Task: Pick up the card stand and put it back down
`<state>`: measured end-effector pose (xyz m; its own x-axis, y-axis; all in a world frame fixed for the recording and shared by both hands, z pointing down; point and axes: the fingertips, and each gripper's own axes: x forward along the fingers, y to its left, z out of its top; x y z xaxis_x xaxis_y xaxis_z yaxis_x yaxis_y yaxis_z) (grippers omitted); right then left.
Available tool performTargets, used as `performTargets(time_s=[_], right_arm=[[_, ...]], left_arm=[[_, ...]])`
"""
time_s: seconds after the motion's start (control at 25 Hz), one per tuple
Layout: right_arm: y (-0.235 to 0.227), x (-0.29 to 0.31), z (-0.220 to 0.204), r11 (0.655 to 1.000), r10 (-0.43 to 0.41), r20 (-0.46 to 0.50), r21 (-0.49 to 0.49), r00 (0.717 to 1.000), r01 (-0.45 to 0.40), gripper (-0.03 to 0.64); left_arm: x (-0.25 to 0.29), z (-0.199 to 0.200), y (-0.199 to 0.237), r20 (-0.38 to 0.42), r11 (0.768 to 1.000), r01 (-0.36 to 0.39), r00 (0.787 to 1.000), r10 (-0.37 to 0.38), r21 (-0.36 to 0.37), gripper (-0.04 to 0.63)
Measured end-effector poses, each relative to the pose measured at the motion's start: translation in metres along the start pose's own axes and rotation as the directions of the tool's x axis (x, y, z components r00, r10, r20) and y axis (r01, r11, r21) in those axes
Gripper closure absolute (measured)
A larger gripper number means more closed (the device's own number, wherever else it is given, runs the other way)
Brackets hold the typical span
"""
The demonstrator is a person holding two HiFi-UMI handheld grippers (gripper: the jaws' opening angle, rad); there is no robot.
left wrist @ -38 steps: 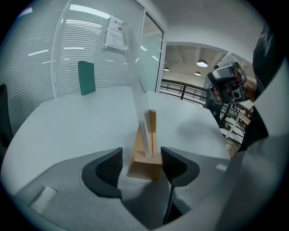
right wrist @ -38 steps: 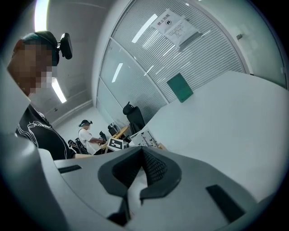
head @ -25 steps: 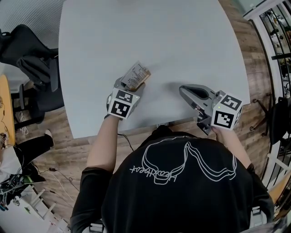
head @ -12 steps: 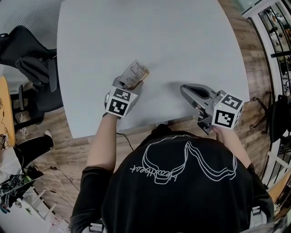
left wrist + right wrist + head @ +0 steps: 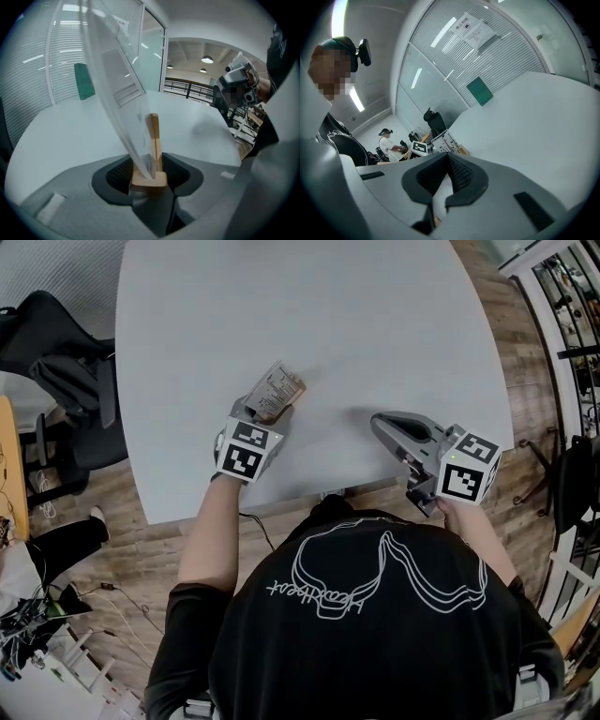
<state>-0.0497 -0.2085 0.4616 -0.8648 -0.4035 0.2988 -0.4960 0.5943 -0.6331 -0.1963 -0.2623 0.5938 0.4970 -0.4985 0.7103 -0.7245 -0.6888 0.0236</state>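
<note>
Jaws of your left gripper (image 5: 148, 174) have just closed correctly on the stiff wooden base (image 5: 149, 180) of the light clear-acrylic card stand (image 5: 117, 79); right gripper (image 5: 446, 157), 3 o'clock, pinched empty.

The card stand (image 5: 277, 390) stands on the table (image 5: 375, 315), close to the near edge and left of centre. The left gripper (image 5: 262, 418) is directly in front of it. Its jaws have just been closing and sit on either side of the stand's base, pads touching it. The right gripper (image 5: 378, 423) is over the table to the right, well apart from the stand. A chair (image 5: 66, 371) stands beyond the table's left edge.
</note>
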Motion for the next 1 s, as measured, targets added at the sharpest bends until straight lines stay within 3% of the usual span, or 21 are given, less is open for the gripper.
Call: performTargets(time_s=[0.56, 1.0], right_arm=[[-0.003, 0.002, -0.001, 1.000, 0.006, 0.008, 0.015, 1.000, -0.007, 0.609], [0.010, -0.007, 0.010, 0.999, 0.042, 0.028, -0.019, 0.999, -0.041, 0.609]], left_arm=[[-0.008, 0.001, 0.007, 0.008, 0.998, -0.044, 0.999, 0.045, -0.034, 0.397], [-0.042, 0.040, -0.009, 0.106, 0.991, -0.036, 0.993, 0.050, -0.130, 0.399]])
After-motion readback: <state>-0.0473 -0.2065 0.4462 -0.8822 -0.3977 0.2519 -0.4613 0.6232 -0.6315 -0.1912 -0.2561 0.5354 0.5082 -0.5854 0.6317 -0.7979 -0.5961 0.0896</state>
